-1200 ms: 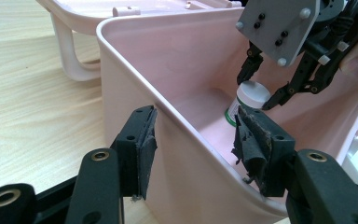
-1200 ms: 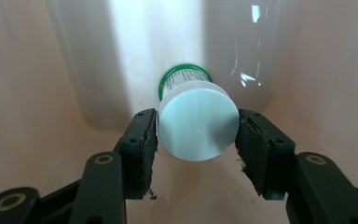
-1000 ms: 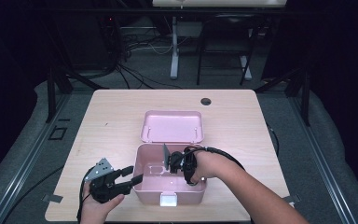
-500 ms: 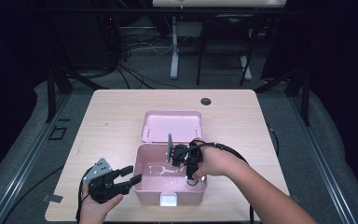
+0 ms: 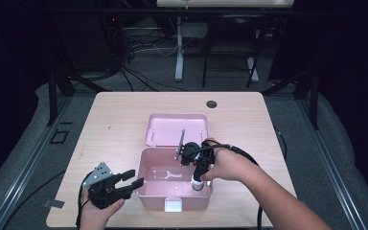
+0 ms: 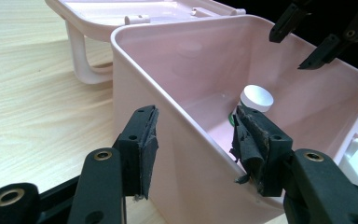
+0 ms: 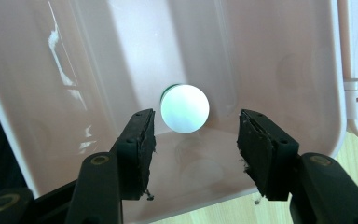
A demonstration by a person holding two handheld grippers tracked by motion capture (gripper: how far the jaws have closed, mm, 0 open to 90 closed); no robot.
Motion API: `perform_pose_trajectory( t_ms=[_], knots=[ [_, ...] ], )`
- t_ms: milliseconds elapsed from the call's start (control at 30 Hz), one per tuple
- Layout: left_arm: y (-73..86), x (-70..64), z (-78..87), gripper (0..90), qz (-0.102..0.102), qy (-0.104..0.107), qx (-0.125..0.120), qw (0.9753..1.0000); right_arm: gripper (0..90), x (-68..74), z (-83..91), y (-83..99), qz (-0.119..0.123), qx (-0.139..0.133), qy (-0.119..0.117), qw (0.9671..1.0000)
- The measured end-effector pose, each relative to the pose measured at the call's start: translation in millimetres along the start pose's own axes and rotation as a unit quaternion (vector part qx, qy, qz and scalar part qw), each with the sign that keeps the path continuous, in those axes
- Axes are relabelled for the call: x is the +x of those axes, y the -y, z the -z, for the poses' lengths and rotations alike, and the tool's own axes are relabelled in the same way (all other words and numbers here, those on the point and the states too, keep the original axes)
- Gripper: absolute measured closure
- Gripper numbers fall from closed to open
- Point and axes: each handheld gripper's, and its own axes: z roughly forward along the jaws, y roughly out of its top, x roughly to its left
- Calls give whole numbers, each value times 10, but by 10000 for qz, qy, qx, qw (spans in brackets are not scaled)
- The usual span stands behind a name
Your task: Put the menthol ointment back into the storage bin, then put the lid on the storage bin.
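Jaws spread, the right gripper (image 7: pixel 193 154) hangs straight above a white-capped bottle (image 7: pixel 185 108) standing alone on the floor of the open pink box (image 7: pixel 279 46), at centre frame in the right gripper view. The left gripper (image 6: pixel 193 149), jaws also spread, straddles the box's near wall, one jaw outside and one inside, not yet pinching it. In the high view the box sits low and centre on the worktop (image 5: pixel 115 120), its lid (image 5: pixel 175 128) thrown back. The step appears to be either placing or fetching the bottle; a fetch would call for lowering around the cap and closing. Count: one box, one bottle, two grippers.
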Motion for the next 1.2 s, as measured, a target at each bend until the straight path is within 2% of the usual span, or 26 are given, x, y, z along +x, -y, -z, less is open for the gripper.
perform_pose_trajectory(
  t_ms=[200, 367, 567, 700, 733, 833, 867, 1133, 1200],
  knots=[
    [-2, 4, 10, 501, -16, -35, 7, 10000, 463, 14, 30, 15, -17, -95, 28, 10000],
    [-10, -7, 24, 512, -70, -23, 43, 10000, 474, 18, 80, 50, -66, -283, 112, 9995],
    [-16, -17, 19, 518, -148, -62, 70, 9998, 510, -35, 129, 134, -435, -647, 185, 9968],
    [-13, -12, 12, 500, -64, -89, 62, 9999, 526, -112, 159, 225, -807, -1085, 273, 9904],
    [-13, -7, 15, 498, -48, -84, 61, 9999, 533, -128, 171, 239, -867, -1123, 275, 9895],
    [-13, -2, 17, 495, -40, -72, 71, 9999, 546, -182, 186, 291, -1070, -1403, 337, 9837],
    [-14, -2, 18, 496, -42, -74, 72, 9999, 550, -197, 187, 307, -1194, -1474, 291, 9814],
    [-13, -1, 16, 495, -67, -38, 80, 9999, 528, -263, 184, 356, -1425, -1684, 427, 9744],
    [-12, 4, 21, 495, -42, -31, 59, 10000, 543, -303, 185, 369, -1565, -1759, 427, 9709]
  ],
)
